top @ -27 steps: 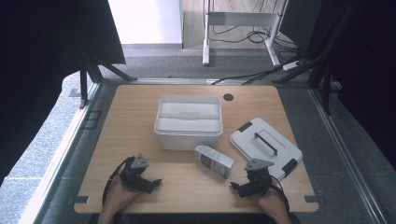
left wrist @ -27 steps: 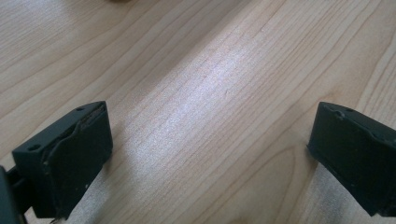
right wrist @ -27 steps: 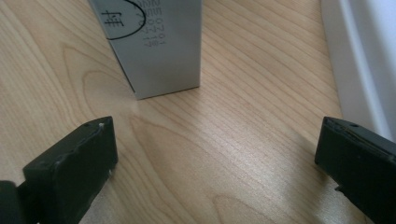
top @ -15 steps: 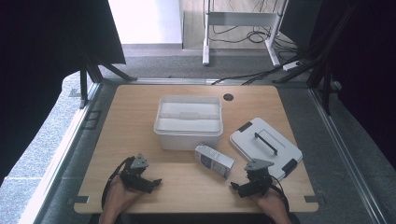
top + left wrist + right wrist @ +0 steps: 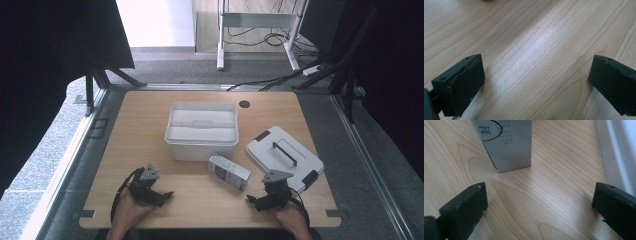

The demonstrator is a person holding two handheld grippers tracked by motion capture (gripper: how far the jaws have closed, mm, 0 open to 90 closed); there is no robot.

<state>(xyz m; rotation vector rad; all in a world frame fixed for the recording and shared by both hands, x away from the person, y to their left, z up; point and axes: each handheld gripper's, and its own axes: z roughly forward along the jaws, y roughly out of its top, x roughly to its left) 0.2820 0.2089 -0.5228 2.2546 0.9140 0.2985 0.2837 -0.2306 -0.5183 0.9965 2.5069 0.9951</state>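
A white open bin (image 5: 202, 131) stands in the middle of the wooden table (image 5: 145, 115). Its lid (image 5: 284, 157) with black clips lies flat to the right. Between them, toward the front, lies a small grey-white carton (image 5: 229, 171). My left gripper (image 5: 165, 196) rests near the front left edge, open, with bare wood between its jaws (image 5: 534, 82). My right gripper (image 5: 252, 201) rests near the front right edge, also open (image 5: 539, 205). The carton (image 5: 509, 142) with printed text lies just ahead of it, apart from the jaws. The lid's edge (image 5: 619, 152) runs along that view's right side.
A round cable hole (image 5: 244, 104) sits at the table's back edge. Beyond the table are a grey floor, a white stand (image 5: 260, 20) with cables, and dark curtains on both sides. Bare wood lies between the two grippers.
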